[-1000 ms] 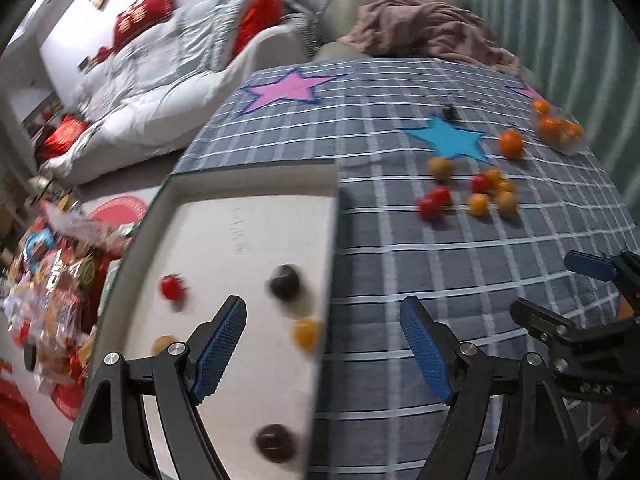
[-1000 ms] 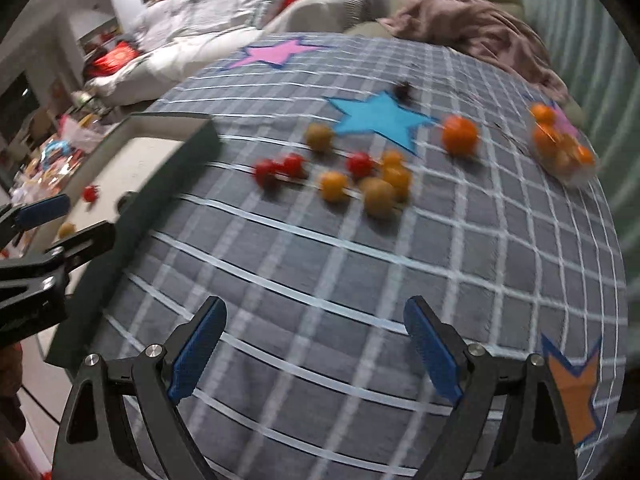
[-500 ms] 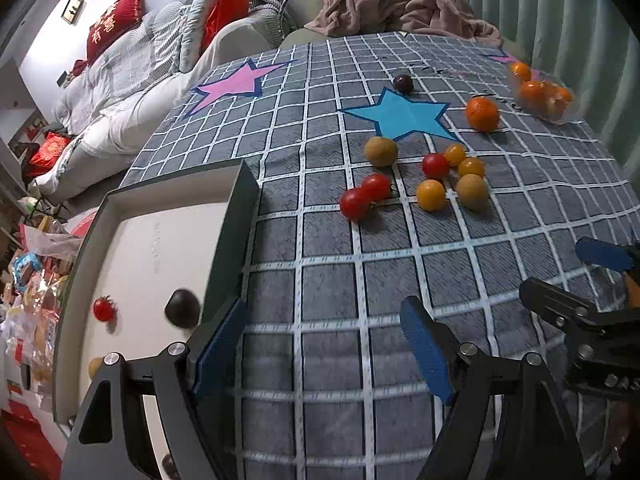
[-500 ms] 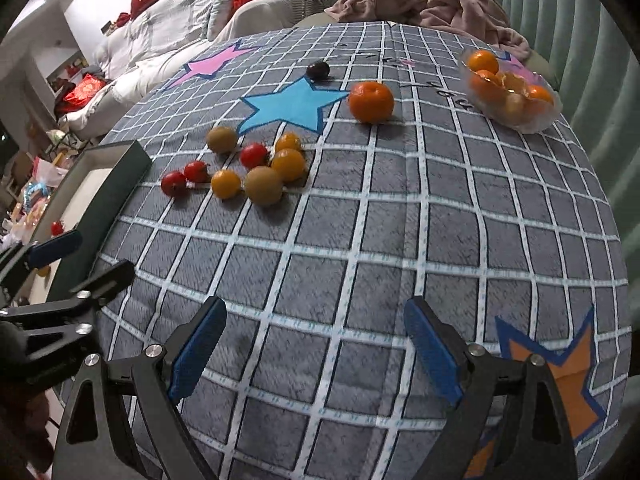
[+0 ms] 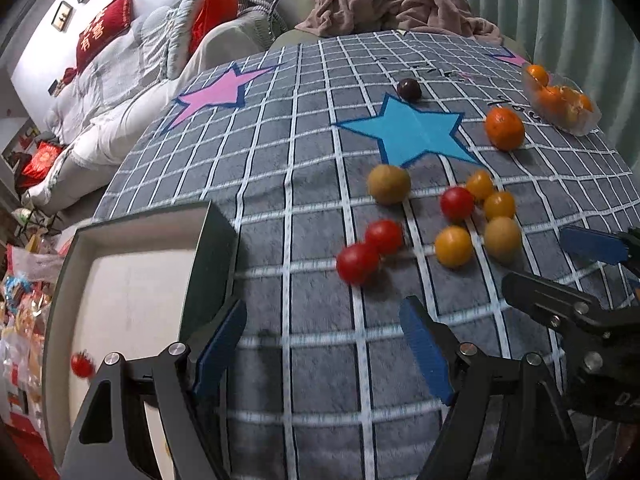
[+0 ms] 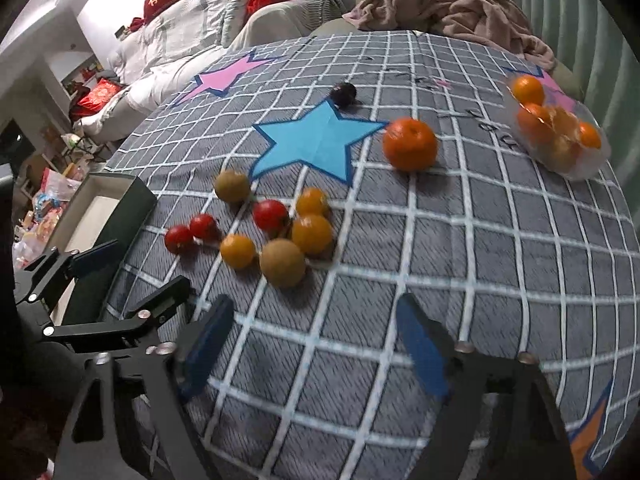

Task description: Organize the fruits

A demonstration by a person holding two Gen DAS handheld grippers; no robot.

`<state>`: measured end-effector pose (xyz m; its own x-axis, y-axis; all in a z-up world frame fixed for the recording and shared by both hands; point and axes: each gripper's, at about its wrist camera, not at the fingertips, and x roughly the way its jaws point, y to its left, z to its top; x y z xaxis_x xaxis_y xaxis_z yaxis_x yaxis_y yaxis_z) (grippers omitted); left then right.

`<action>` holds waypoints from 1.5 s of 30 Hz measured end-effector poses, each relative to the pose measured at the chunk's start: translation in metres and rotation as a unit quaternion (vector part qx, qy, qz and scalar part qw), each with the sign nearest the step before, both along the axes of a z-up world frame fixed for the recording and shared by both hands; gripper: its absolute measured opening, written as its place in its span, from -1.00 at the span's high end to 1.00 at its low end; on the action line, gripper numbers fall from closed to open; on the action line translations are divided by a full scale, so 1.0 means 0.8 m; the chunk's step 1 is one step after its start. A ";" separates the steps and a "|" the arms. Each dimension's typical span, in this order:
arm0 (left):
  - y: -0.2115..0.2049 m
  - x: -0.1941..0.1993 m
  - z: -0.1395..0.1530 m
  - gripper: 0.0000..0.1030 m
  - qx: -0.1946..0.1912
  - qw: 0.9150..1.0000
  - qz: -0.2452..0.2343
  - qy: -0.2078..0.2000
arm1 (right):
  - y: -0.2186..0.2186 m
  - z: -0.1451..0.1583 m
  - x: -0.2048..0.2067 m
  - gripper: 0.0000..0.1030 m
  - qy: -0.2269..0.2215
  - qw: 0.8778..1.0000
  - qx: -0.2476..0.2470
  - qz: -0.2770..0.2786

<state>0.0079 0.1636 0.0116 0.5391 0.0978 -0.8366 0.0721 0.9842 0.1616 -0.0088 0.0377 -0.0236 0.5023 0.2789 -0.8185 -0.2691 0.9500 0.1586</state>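
**Both grippers empty, fruit cluster lying ahead**

The dark-walled, white-floored tray (image 5: 132,300) is sitting leftmost, one red tomato (image 5: 82,365) lying in it. The left gripper (image 5: 322,344) is hovering with jaws apart, nothing between, nearest the pair of red cherry tomatoes (image 5: 370,251) just ahead-right. The right gripper (image 6: 314,340) is closing on nothing; the round brownish fruit (image 6: 282,263) is lying just ahead. Round fruits, no long axis. The grey checked tablecloth (image 6: 460,240) is covering the table; sofa behind.

Box (image 5: 208,248) interior half cut off at picture's edge; red fruit (image 5: 82,365) inside blurred
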 end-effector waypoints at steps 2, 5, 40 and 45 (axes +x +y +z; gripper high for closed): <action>0.000 0.006 0.000 -0.56 -0.002 1.000 -0.002 -0.003 | 0.006 0.001 0.007 -0.15 0.002 1.000 0.004 0.009; -0.001 0.013 -0.001 -0.54 -0.004 1.000 -0.004 -0.008 | 0.014 0.000 0.013 0.22 0.006 1.000 0.011 0.022; 0.000 -0.137 0.000 0.49 -0.093 0.996 -0.005 0.005 | -0.063 -0.011 -0.137 0.47 0.010 0.996 0.082 -0.022; 0.007 -0.153 0.001 0.49 -0.101 0.995 0.000 0.009 | -0.064 -0.008 -0.149 0.47 0.009 0.997 0.079 -0.025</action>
